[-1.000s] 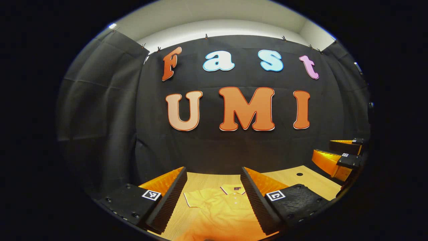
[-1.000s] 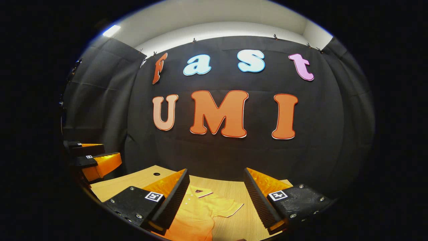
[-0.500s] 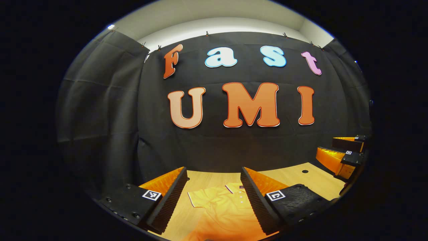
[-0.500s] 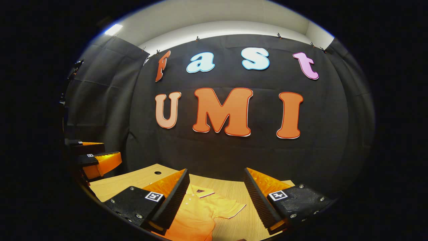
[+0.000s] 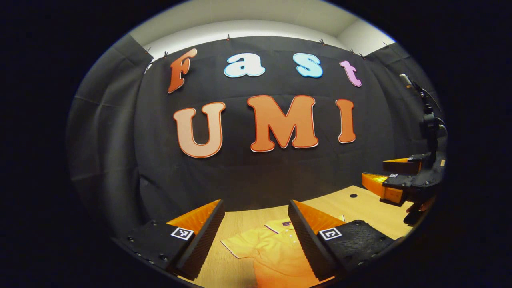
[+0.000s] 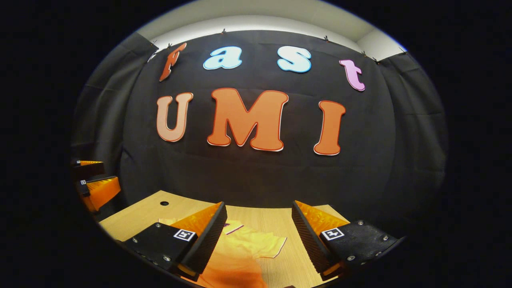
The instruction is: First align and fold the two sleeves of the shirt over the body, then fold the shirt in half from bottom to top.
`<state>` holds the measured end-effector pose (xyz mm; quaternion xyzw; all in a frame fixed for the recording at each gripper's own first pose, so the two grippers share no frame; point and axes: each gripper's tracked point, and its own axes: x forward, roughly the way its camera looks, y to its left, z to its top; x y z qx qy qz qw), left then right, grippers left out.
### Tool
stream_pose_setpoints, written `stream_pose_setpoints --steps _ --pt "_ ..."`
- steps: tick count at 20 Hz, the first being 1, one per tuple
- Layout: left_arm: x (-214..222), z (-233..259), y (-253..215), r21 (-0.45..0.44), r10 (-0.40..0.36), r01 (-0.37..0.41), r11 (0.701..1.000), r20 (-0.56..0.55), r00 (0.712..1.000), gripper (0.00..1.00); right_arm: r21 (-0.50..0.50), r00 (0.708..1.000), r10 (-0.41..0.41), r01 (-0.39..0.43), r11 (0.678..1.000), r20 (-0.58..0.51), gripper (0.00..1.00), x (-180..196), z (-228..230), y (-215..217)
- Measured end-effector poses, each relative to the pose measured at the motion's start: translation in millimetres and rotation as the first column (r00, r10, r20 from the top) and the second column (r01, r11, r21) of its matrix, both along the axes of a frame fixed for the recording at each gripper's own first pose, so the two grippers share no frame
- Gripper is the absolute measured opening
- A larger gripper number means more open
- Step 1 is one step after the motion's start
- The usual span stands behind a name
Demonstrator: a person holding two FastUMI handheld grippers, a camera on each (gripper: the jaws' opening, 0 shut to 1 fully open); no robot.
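The orange polo shirt [image 5: 276, 252] lies flat on the wooden surface [image 5: 360, 206], below and between both hand-held grippers: left [image 5: 254, 236] and right [image 6: 258, 238] hover level, jaws spread, empty.

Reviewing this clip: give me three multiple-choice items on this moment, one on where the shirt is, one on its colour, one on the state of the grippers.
1. Where does the shirt lie?
A. on the wooden table
B. on the floor
C. on a chair

2. What colour is the shirt?
A. blue
B. yellow-orange
C. white

3. How are the left gripper and right gripper?
A. both shut on a sleeve
B. one open, one shut
C. both open, holding nothing

Answers: 1 A, it lies spread on the tabletop; 2 B, yellow-orange cloth; 3 C, a wide gap shows between each pair of fingers.
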<state>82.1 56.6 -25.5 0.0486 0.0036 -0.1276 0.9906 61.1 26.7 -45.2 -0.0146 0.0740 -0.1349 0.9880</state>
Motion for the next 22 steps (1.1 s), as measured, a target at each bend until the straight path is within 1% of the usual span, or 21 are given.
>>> stream_pose_setpoints --steps 2,4,6,9,13,15,19,22 --pt "3.5 -0.3 9.2 0.010 -0.021 0.021 1.000 -0.002 1.000 0.97 0.000 0.999 -0.022 0.022 1.000 -0.046 0.99 8.6 -14.4 -3.3" --pt "5.1 -4.4 15.9 0.001 -0.017 0.017 1.000 -0.016 1.000 0.97 -0.003 0.993 -0.034 0.034 0.999 -0.111 0.98 18.9 -36.7 -12.3" --pt "8.1 -6.1 25.3 -0.010 0.022 -0.023 1.000 -0.024 0.999 0.98 0.007 0.985 -0.034 0.035 0.999 -0.167 0.98 26.6 -55.1 -22.8" --pt "5.6 -6.5 44.0 0.000 0.129 -0.129 0.992 -0.021 0.991 0.98 0.065 0.972 -0.006 0.022 0.998 -0.235 0.99 44.0 -82.0 -37.2" --pt "2.9 -13.5 55.6 0.001 0.234 -0.234 0.972 -0.056 0.971 0.98 0.143 0.933 0.021 0.033 0.989 -0.358 0.99 63.8 -126.3 -57.4" --pt "-1.8 -16.2 59.3 0.007 0.278 -0.278 0.960 -0.068 0.958 0.97 0.179 0.913 0.031 0.046 0.983 -0.408 0.99 67.2 -145.7 -68.7" --pt "-13.1 -26.1 61.7 0.018 0.337 -0.336 0.942 -0.103 0.936 0.97 0.253 0.865 0.070 0.067 0.965 -0.497 0.98 79.3 -180.4 -83.0" --pt "-22.3 -32.6 61.5 0.036 0.374 -0.372 0.927 -0.120 0.920 0.97 0.262 0.821 0.084 0.082 0.962 -0.564 0.98 87.5 -205.9 -94.3"
